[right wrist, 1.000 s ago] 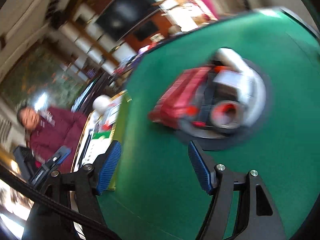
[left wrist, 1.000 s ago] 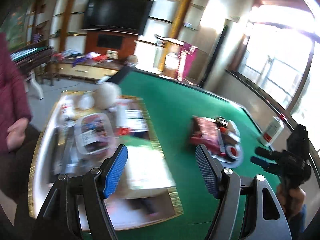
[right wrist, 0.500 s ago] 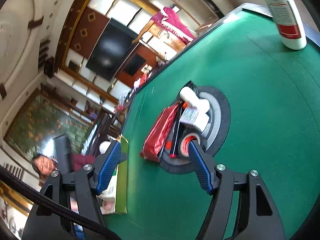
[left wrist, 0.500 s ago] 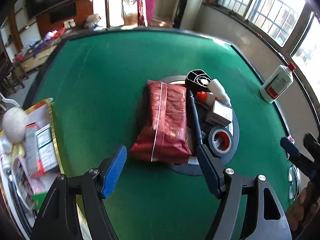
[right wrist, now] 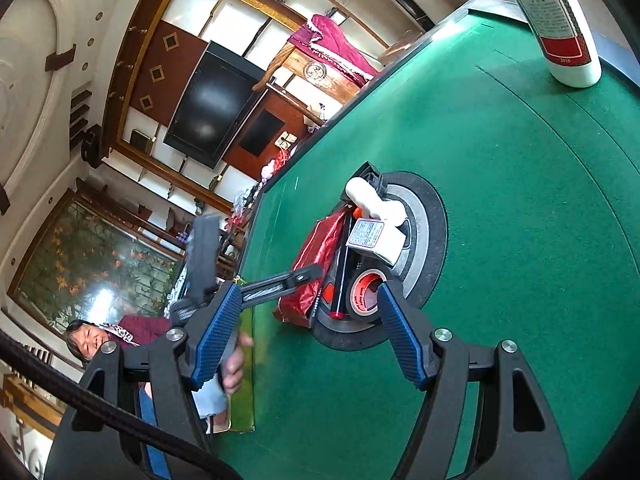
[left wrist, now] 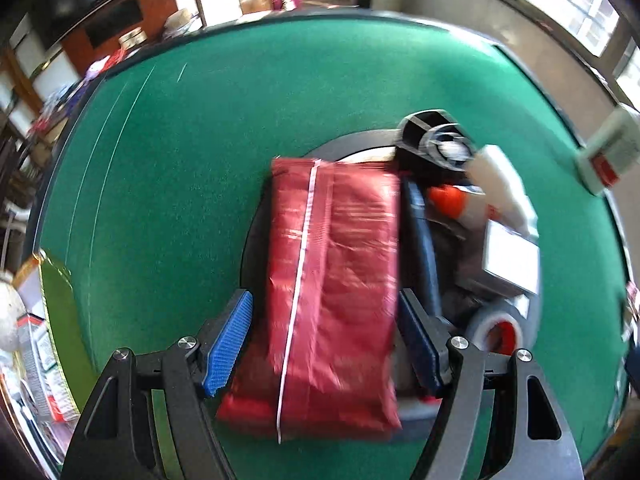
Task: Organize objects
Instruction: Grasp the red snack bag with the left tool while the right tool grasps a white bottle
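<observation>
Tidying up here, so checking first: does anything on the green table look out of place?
The red foil bag lies half off the round centre disc, overhanging the green felt, among jumbled items.

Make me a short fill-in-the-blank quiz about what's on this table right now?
1. The table has a ____ felt top.
2. The foil bag between the left gripper's blue fingers is ____.
3. The white bottle at the table's edge stands ____.
4. The roll of tape has a ____ core.

Missing: green; red; upright; red
</observation>
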{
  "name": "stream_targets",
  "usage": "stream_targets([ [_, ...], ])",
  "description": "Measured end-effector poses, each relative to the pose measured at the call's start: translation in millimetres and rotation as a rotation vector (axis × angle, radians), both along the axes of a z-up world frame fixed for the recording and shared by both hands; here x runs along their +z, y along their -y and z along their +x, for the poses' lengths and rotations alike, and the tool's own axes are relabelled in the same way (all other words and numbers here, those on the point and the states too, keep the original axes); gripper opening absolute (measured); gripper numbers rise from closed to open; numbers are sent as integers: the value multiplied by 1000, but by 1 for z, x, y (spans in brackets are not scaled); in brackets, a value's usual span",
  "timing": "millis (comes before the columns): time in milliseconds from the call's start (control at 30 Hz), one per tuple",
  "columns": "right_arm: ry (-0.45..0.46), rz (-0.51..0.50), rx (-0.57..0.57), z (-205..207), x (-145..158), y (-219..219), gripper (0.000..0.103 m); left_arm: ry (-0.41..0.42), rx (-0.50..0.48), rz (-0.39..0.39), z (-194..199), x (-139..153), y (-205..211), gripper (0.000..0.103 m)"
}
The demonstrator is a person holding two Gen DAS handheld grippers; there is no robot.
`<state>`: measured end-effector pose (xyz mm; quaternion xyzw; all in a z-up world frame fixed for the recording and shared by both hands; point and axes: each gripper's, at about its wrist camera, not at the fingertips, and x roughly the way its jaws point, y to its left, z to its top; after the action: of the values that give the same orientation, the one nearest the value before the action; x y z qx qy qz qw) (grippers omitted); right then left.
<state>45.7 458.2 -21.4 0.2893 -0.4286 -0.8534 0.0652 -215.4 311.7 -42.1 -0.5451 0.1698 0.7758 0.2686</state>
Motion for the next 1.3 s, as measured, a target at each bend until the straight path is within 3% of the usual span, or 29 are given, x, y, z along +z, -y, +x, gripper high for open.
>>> stream_targets([
  [67,9,6,-4,-1,-2,-2,71,17,46,49,-3,-7,5,63],
  [100,10,11,-7,-1,-3,-2,71,-5,59,69,-1,-7,10,53],
  [200,17,44,-24,-1,-2,-4,71,-27,111,98,10,-8,31,46],
  [333,23,95,-51,-1,-2,-8,70,-10,147,200,50,-9,76,45],
  [467,18,204,-45,-10,3,-5,70,-63,180,269,111,-17,132,45],
  [633,42,356,11,-53,8,4,64,-126,187,287,129,-27,153,46],
  [767,73,544,54,-97,13,17,61,-142,152,269,133,-37,150,49],
  [833,121,607,70,-117,9,19,54,-148,139,266,135,-38,149,49],
  [1167,206,648,114,-164,-18,12,41,-146,127,255,124,-22,139,50],
  [1233,224,668,109,-167,-24,14,24,-149,125,255,120,-21,134,50],
  [1300,220,663,83,-161,-24,14,24,-145,128,269,121,-20,138,47],
])
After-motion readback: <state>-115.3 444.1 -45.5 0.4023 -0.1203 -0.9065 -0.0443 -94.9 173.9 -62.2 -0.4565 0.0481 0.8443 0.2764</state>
